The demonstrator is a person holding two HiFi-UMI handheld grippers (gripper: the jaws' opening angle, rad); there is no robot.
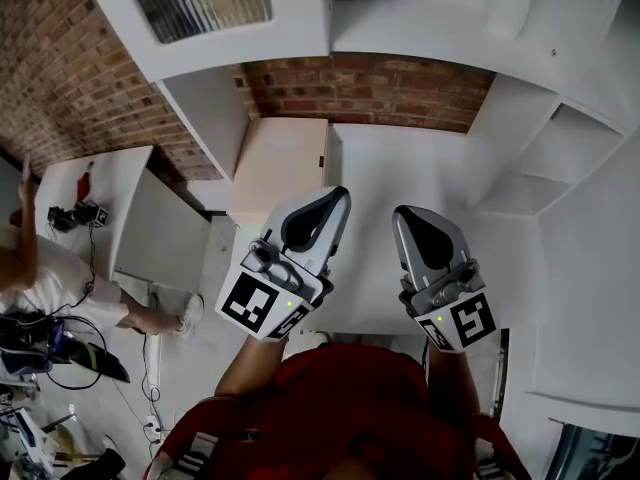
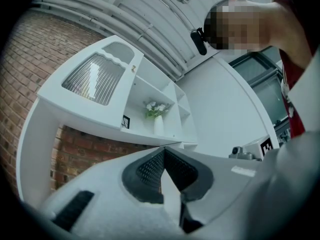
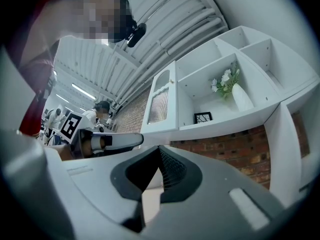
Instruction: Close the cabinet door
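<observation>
— since we hold both tools low in front of us, what is in them?
— nothing. in the head view our left gripper (image 1: pixel 336 198) sits at 6 o'clock and our right gripper (image 1: pixel 402 214) at 5 o'clock, side by side and apart. each one's own view shows its two pads pressed together at the tips, with nothing pinched between them.
— do we touch anything?
— not that we can see. past the tips lies a bare white surface (image 1: pixel 400 158), with a pale boxy unit (image 1: pixel 280 158) at 12 o'clock from the left gripper. behind both runs the brick wall (image 1: pixel 370 88). the tips are clear of all three.
— where is the thing we came for?
— farthest off and above us. the cabinet door (image 1: pixel 200 3), white with a ribbed glass pane, is at 11 o'clock in the head view. it stands swung out from the white shelf unit. in the right gripper view the compartment just beside it lies uncovered, with a vase of flowers (image 3: pixel 239 95) and a small picture frame (image 3: pixel 202 117) inside.
— so how far along are we?
— we judge that nothing is done yet: the door is open and neither gripper is near it. what is left is to raise one gripper to the door's face and push it round until it lies flat against the unit. closed jaws should do for a push.
</observation>
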